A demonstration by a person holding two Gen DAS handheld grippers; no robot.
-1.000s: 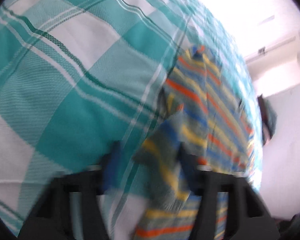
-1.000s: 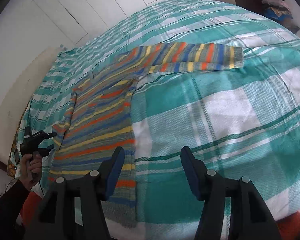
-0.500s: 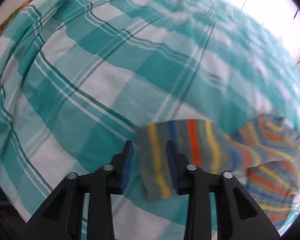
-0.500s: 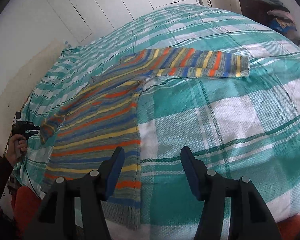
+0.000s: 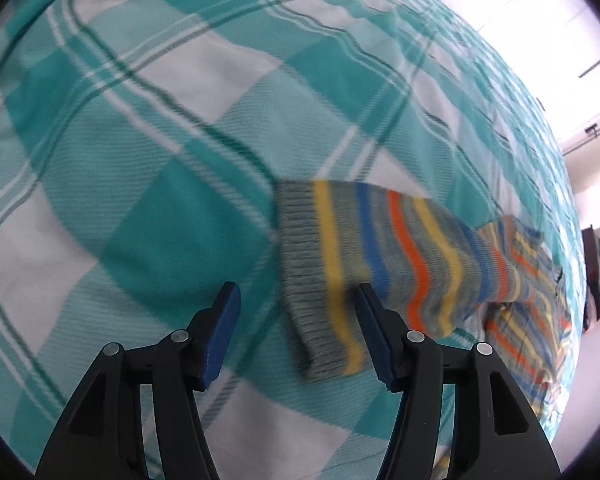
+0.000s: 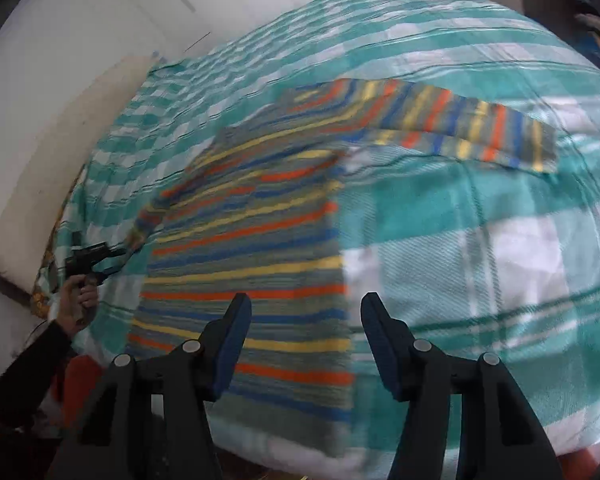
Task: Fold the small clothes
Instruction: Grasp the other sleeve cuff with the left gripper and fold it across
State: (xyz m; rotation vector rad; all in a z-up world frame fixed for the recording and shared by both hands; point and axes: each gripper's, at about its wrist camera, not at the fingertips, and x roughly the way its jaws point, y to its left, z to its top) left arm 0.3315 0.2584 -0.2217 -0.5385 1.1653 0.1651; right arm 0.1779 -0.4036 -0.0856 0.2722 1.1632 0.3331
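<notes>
Striped ribbed-knit sweater (image 6: 252, 248) flat on woven teal plaid bedspread (image 5: 140, 160); L gripper (image 5: 296, 312) fingers just opening, R gripper (image 6: 306, 320) fingers apart, empty.

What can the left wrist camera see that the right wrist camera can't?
Only the left wrist view shows the left sleeve's grey cuff up close, lying loose between the open left gripper, whose jaws have just been opening. Only the right wrist view shows the whole sweater, its right sleeve stretched out, the person's hand, and the right gripper, open with nothing in it. Both show the striped sweater on the teal checked bedspread.
</notes>
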